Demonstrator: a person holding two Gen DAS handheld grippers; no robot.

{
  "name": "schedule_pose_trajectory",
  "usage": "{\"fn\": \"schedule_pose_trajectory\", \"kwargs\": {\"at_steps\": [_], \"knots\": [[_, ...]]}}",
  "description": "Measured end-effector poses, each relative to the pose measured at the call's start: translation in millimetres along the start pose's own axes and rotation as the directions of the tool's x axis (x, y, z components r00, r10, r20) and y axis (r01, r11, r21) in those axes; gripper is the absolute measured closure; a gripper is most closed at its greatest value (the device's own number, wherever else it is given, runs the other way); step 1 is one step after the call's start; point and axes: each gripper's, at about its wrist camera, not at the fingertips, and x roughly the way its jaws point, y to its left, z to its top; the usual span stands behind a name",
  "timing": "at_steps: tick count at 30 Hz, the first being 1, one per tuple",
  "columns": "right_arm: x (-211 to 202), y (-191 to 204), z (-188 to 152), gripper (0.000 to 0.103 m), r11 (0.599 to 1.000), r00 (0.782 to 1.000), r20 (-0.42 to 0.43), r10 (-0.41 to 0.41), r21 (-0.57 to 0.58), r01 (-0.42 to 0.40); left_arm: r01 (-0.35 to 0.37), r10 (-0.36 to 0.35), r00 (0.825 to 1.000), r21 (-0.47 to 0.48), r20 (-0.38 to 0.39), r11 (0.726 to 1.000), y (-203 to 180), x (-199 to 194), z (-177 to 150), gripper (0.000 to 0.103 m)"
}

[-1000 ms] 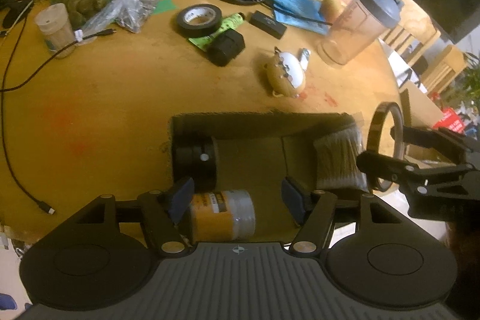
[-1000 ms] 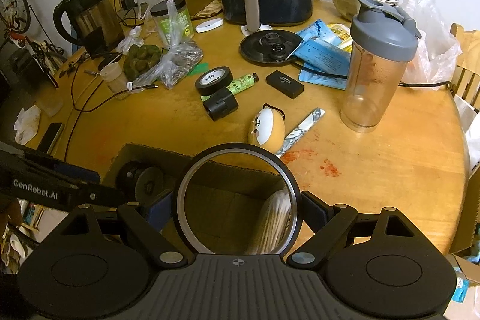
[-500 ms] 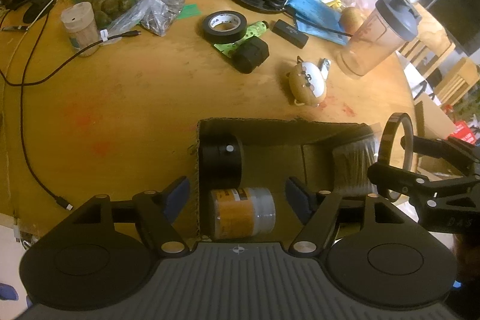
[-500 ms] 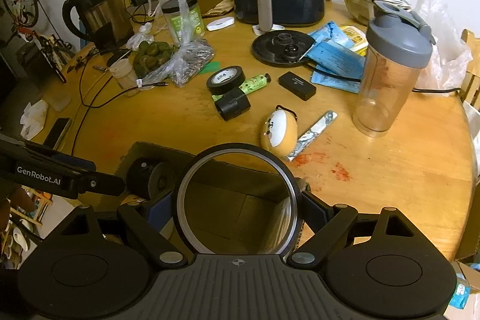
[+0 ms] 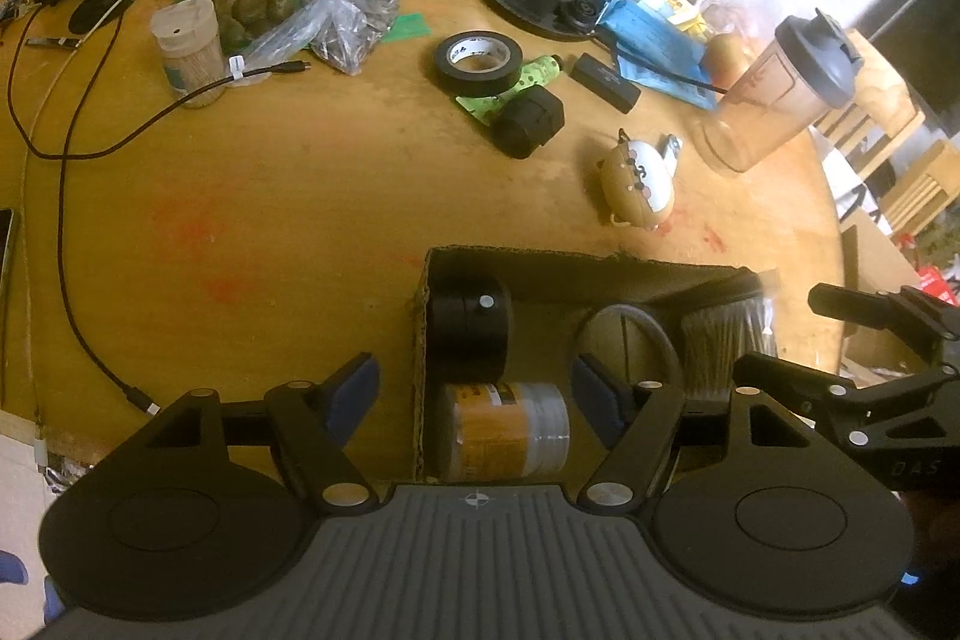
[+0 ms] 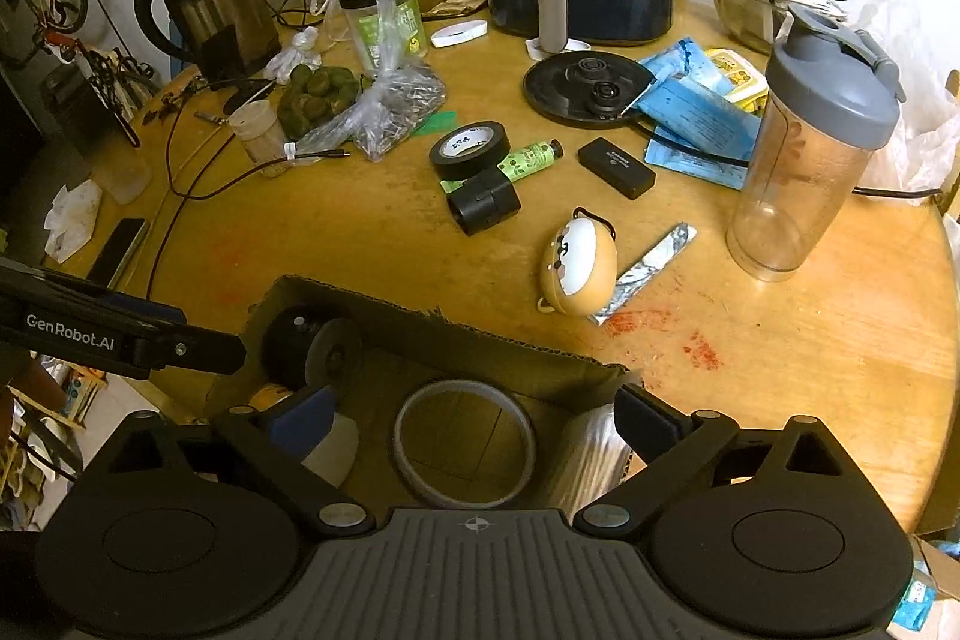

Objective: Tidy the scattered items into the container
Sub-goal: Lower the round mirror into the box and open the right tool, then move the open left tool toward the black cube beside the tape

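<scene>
My right gripper (image 6: 474,421) jaws are opening and the ring (image 6: 463,442) that sat clamped between them half a second ago now lies flat on the floor of the cardboard box (image 6: 420,322), free of both pads, so that item counts as tidied. Left gripper (image 5: 474,394) open, nothing between the jaws, hanging over the box's 9 o'clock wall. The ring is thin, grey-rimmed, hollow. Black tape roll (image 6: 469,149) and black cube (image 6: 483,202) wait near 12 o'clock, egg-shaped case (image 6: 577,263) at 1 o'clock
</scene>
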Motion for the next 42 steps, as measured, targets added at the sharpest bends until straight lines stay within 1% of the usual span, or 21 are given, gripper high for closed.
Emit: {"fn": "schedule_pose_trajectory", "kwargs": {"at_steps": [5, 15, 27, 34, 38, 42], "knots": [[0, -2, 1, 0.000, 1.000, 1.000, -0.002, -0.006, 0.003, 0.006, 0.002, -0.002, 1.000, 0.010, 0.001, 1.000, -2, 1, 4, 0.033], [1, -12, 2, 0.000, 0.999, 0.999, -0.007, -0.038, 0.038, 0.038, 0.008, -0.008, 1.000, 0.048, 0.007, 0.999, -11, 6, 18, 0.033], [8, -32, 6, 0.000, 0.990, 0.995, -0.044, -0.092, 0.103, 0.096, 0.030, -0.033, 0.999, 0.111, 0.023, 0.993, -24, 12, 42, 0.033], [7, -43, 8, 0.000, 0.986, 0.992, -0.052, -0.114, 0.118, 0.120, 0.052, -0.060, 0.997, 0.170, 0.038, 0.984, -27, 20, 59, 0.033], [6, -52, 9, 0.000, 0.981, 0.990, -0.055, -0.129, 0.140, 0.136, 0.047, -0.062, 0.996, 0.224, 0.059, 0.974, -33, 25, 71, 0.033], [6, -57, 9, 0.000, 0.977, 0.989, -0.060, -0.139, 0.153, 0.146, 0.059, -0.080, 0.995, 0.262, 0.068, 0.963, -36, 31, 81, 0.033]]}}
